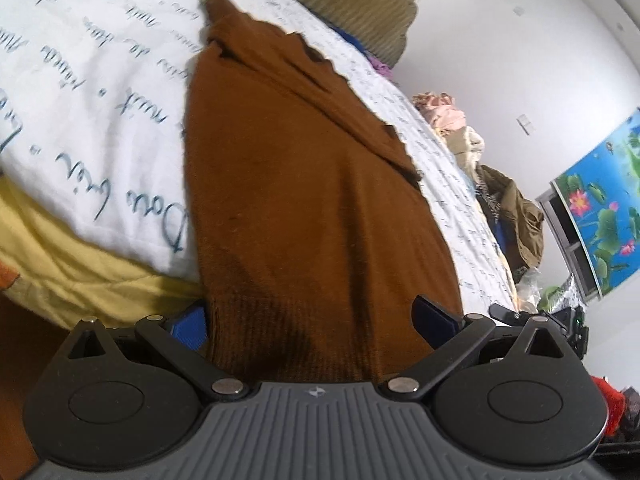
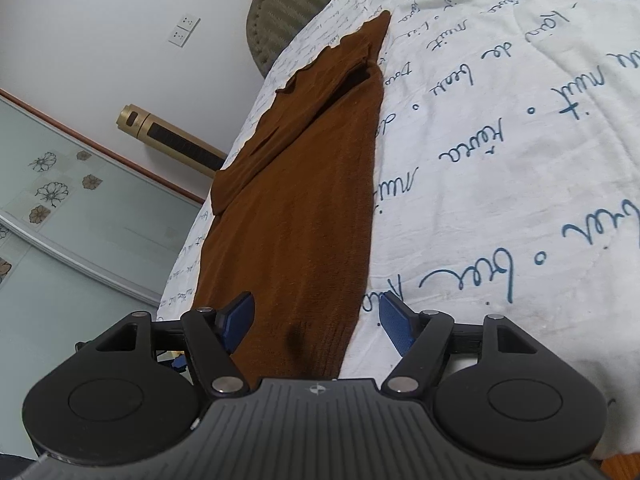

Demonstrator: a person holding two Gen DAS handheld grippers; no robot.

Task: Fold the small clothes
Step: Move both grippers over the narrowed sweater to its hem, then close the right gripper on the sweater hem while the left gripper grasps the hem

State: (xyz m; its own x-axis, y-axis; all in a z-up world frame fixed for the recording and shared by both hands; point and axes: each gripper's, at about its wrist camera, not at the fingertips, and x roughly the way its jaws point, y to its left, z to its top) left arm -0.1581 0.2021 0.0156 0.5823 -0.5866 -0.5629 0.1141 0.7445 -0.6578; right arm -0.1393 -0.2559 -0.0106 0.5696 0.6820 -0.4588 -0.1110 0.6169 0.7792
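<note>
Brown knitted garment (image 1: pixel 304 184) laid lengthwise on bed sheet (image 1: pixel 100 92), folded into a long narrow strip, ribbed hem nearest both cameras and reaching the near edge of the bed; far end tapering toward the padded headboard (image 1: pixel 352 4).

Left tool (image 1: pixel 316 316): spread wide, blue pads either side of the hem, left pad partly hidden behind the cloth, right pad at the cloth's edge. Not seen to press the fabric.

Right tool (image 2: pixel 316 320): spread wide, straddling the hem; left pad over the cloth, right pad clear of it on the sheet. Nothing gripped.

Left wrist view only: yellow layer (image 1: pixel 92 264) under the sheet at the near edge; heap of clothes (image 1: pixel 480 152) in pink, cream and olive at the far side of the bed; lotus picture (image 1: pixel 604 200) on blue ground against the wall; red item at lower right, too little shown to identify.

Right wrist view only: gold tower appliance (image 2: pixel 168 140) beside the bed; double wall socket (image 2: pixel 184 30); pale panel with flower motifs (image 2: pixel 52 188) with a wooden trim.

Writing: sheet printed all over with blue cursive script, seen upside down or slanted. "Dou" legible in the left view, "nuit" in the right; remainder not reliably readable. Small emblem on each tool body, no lettering made out.

Obstructions: tool bodies fill the lower part of both views and hide the nearest strip of hem.
</note>
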